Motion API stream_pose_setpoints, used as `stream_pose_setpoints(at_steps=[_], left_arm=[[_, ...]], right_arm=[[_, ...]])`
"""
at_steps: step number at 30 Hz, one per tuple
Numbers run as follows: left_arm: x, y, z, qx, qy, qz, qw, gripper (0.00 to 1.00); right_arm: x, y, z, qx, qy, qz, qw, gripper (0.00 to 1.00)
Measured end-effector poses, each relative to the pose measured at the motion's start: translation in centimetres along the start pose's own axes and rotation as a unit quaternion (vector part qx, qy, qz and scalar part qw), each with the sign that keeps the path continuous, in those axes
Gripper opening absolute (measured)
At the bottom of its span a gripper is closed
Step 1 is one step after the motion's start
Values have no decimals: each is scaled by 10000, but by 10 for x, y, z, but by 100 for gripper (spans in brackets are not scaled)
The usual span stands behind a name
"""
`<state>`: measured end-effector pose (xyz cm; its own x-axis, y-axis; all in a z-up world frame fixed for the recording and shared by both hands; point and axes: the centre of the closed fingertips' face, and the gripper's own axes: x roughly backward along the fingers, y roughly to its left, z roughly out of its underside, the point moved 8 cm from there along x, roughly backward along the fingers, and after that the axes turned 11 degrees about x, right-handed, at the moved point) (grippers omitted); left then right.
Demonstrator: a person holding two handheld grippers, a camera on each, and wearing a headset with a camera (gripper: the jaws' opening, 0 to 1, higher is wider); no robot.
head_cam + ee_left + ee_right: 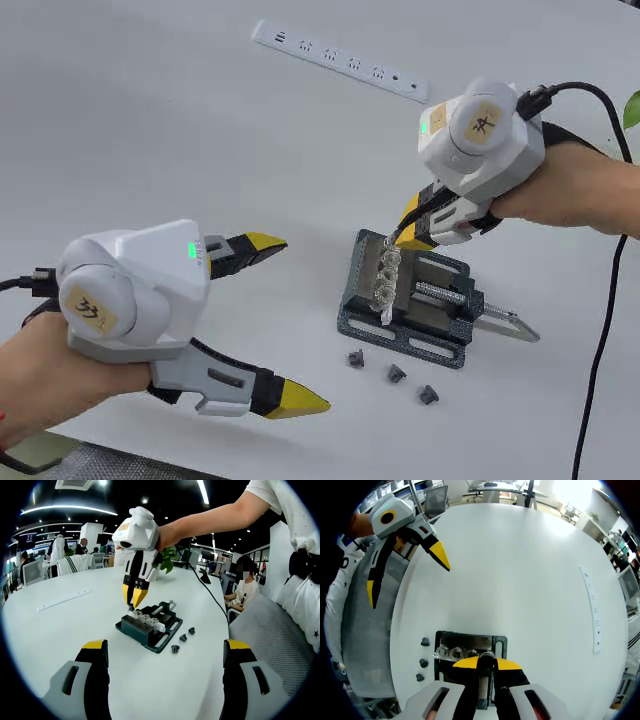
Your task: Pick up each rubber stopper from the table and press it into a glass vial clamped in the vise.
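Observation:
A dark vise [440,345] sits on the white table and clamps a row of glass vials [385,282]. My right gripper [400,242] hangs tip-down over the far end of the row, shut on a small dark rubber stopper [486,656] that sits at the mouth of the end vial. Three more stoppers [396,373] lie loose on the table in front of the vise. Well to the left of the vise, my left gripper [285,322] is held wide open with nothing between its jaws. From the left gripper view the vise [160,635], the stoppers [183,637] and the right gripper [132,599] lie ahead.
A white power strip [340,60] lies at the back of the table. A black cable [600,330] trails from the right gripper down the right side. The vise handle [505,322] sticks out to the right. Chairs and people stand beyond the table [50,630].

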<state>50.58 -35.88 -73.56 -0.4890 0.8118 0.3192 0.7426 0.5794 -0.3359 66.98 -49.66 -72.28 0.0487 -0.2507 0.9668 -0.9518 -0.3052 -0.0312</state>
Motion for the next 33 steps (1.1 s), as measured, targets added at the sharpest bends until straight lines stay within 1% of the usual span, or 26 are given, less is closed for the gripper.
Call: stream_pose_setpoints(at_steps=[5,11,13,16,24,28,33], left_arm=[[-1,-1,-1,14,-14,9,10000,95],[-1,0,0,23,-20,-1,10000,94],[-1,0,0,30,-30,0,10000,94],[-2,0,0,26,-21,4,10000,94],[-2,-1,1,35,-20,14,10000,94],[-1,-1,1,41,-23,11,10000,94],[0,1,2,56,-31,-3,10000,94]], right_arm=[[0,0,-2,-36,69,-48,10000,5],[-1,0,-2,30,162,-50,9999,5],[-2,0,-2,-25,165,-63,9998,6],[-1,1,-2,47,186,-65,9998,6],[1,3,0,41,56,-10,10000,7],[0,0,0,34,13,-8,10000,7],[1,1,1,23,-64,-10,10000,8]])
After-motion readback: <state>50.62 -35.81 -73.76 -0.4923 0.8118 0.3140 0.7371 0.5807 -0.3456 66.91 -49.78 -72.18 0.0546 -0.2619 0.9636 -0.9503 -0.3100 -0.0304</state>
